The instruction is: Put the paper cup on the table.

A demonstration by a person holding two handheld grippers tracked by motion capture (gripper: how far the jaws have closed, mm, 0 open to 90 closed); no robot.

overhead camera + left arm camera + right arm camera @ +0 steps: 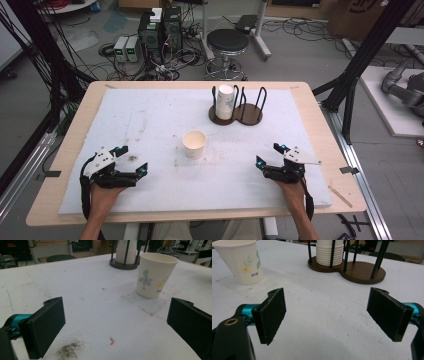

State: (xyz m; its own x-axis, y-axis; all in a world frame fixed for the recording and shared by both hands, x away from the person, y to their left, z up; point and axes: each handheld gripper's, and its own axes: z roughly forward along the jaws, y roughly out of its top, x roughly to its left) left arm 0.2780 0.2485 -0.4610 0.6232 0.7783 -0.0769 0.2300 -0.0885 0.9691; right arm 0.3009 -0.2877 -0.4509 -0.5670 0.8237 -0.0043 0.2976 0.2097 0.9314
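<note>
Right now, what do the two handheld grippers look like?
Both match: the left gripper and right gripper have black bodies, flat rectangular black jaws on teal mounts, a grey three-cornered plate on top and a black cable trailing back. Forearms are bare, no sleeves.

Upright flowered paper cup (194,144), mid-table

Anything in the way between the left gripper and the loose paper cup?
Nothing solid: in the left gripper view, bare white mat with a dark smudge and a small pink fleck separates the open left gripper from the paper cup.
</note>
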